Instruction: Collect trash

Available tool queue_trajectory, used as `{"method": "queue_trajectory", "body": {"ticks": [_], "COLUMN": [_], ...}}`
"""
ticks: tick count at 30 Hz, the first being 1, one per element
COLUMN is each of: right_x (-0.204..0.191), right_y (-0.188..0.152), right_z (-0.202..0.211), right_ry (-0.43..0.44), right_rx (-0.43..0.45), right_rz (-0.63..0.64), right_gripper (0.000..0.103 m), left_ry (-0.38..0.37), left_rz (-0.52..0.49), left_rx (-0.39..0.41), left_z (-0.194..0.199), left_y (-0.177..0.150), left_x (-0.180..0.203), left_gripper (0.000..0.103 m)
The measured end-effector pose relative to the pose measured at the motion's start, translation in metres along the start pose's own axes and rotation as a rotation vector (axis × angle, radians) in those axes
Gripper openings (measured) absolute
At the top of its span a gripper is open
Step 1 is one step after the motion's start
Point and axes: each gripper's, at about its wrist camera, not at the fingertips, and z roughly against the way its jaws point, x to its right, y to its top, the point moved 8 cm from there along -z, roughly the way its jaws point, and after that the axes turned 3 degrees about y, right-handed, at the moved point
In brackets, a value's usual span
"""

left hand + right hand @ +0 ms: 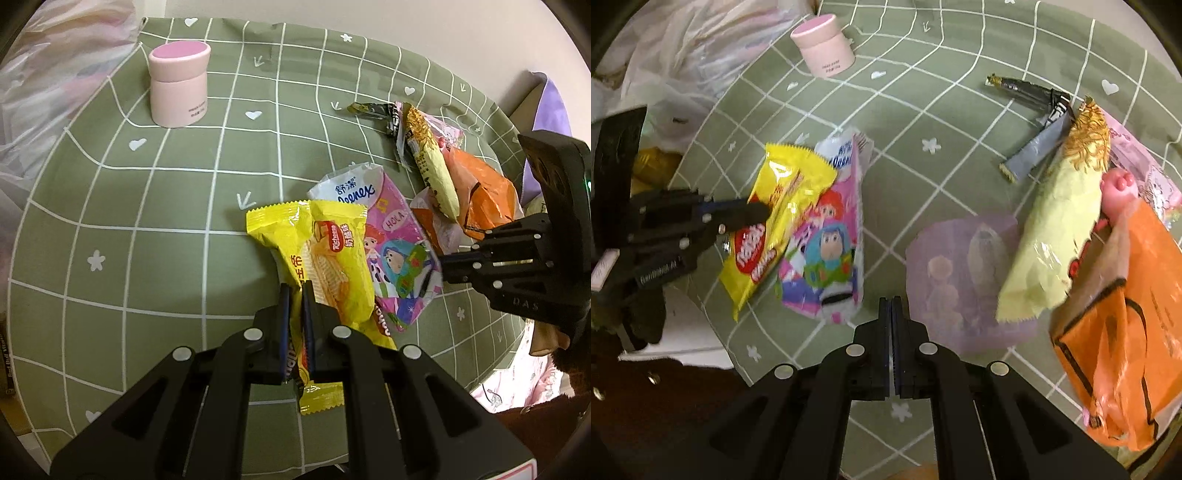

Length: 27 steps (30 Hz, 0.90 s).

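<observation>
Crinkly yellow wafer snack wrapper (pixel 332 258) is lying on the green grid-patterned tablecloth (pixel 147 221), left gripper (pixel 295 295) pinching its near end. Right gripper (pixel 891 306) is hovering fully closed, holding nothing, over the cloth. Pink round lidded jar (pixel 180 83) is sitting far-left.

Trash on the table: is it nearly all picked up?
Not nearly. Nothing looks put away yet. The left gripper is shut on the yellow wrapper. The right gripper is shut and empty. The tissue pack, green wrapper, orange bag and dark wrapper lie on the cloth.
</observation>
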Motion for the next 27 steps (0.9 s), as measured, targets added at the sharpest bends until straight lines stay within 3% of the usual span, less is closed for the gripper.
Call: {"method": "queue_trajectory", "body": {"ticks": [4,7,14,15,17,18,19,22,27], "right_x": [0.000,0.002,-0.012,-0.013,-0.011,-0.010,-0.010,-0.014,-0.002], "right_y": [0.010,0.015,0.028,0.030,0.031,0.032,0.036,0.036,0.033], "right_z": [-0.001,0.000,-0.005,-0.004,0.004,0.021,0.026,0.012,0.002], "right_ry": [0.013,0.030,-0.057,-0.046,0.125,0.168,0.170,0.060,-0.091], "right_rx": [0.056,0.162,0.373,0.378,0.391,0.466,0.486,0.406,0.364], "right_rz": [-0.025,-0.067,-0.027,-0.029,-0.082,-0.116,-0.104,-0.014,-0.070], "right_gripper": [0.004,0.004,0.004,0.004,0.004,0.004,0.004,0.004,0.004], "left_ry": [0.035,0.058,0.085,0.085,0.081,0.077,0.072,0.065,0.068], "left_rz": [0.030,0.060,0.073,0.077,0.082,0.084,0.090,0.114,0.122], "left_rx": [0.014,0.014,0.007,0.008,0.024,0.034,0.045,0.056,0.069], "left_z": [0.005,0.008,0.011,0.012,0.018,0.020,0.022,0.026,0.031], "left_y": [0.001,0.001,-0.004,-0.003,-0.003,-0.001,0.000,0.002,-0.001], "left_x": [-0.011,-0.021,-0.029,-0.030,-0.030,-0.032,-0.033,-0.037,-0.040], "left_gripper": [0.007,0.007,0.007,0.007,0.007,0.007,0.007,0.007,0.007]}}
